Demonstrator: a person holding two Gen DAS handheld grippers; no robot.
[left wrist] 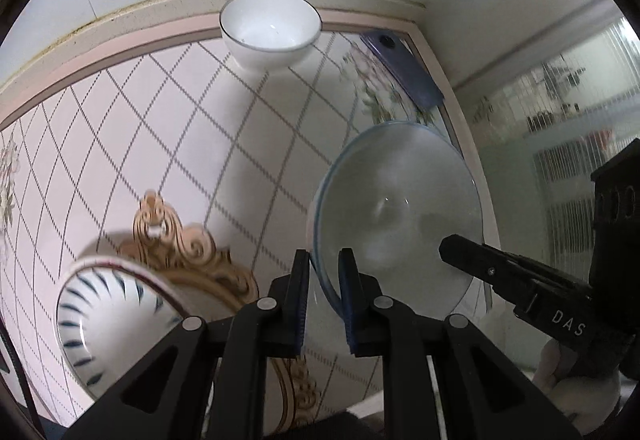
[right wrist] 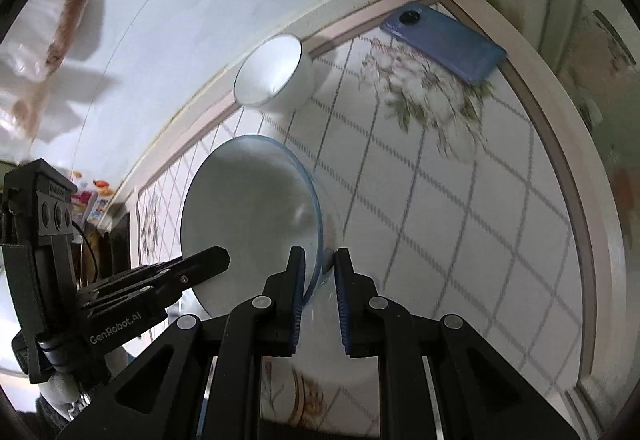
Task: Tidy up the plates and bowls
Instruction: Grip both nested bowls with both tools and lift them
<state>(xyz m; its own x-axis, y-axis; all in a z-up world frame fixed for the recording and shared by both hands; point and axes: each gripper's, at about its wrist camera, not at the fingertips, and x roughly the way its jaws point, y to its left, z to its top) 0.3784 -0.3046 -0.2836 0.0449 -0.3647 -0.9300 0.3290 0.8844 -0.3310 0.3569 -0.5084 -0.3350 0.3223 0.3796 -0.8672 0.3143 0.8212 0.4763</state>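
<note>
Left wrist view: the left gripper (left wrist: 324, 272) rises from six o'clock, its two black fingers with blue ribbed pads straddling the rim of a clear glass plate (left wrist: 400, 215) with a bluish edge, which stands tilted on edge toward four o'clock; the jaws look closed on that rim, though a sliver of gap shows beside one pad. The right gripper (left wrist: 452, 246) reaches in from four o'clock, its tip over the plate's face. A plain white bowl (left wrist: 270, 27) with a thin dark rim sits upright at twelve o'clock, near the back edge of the patterned tabletop (left wrist: 180, 127). A bowl with blue radiating stripes (left wrist: 108, 320) lies at eight o'clock, well apart from the white one. A blue smartphone (left wrist: 404, 69) lies face down at two o'clock, just beyond the plate. Right wrist view: the right gripper (right wrist: 318, 272) comes up from six o'clock and brackets the opposite rim of the glass plate (right wrist: 248, 215), the left pad touching the glass, the right pad slightly off it, so I cannot tell whether it is clamped. The left gripper (right wrist: 224, 254) enters from eight o'clock. The white bowl (right wrist: 276, 71) is at eleven o'clock, the smartphone (right wrist: 444, 43) at one o'clock.
</note>
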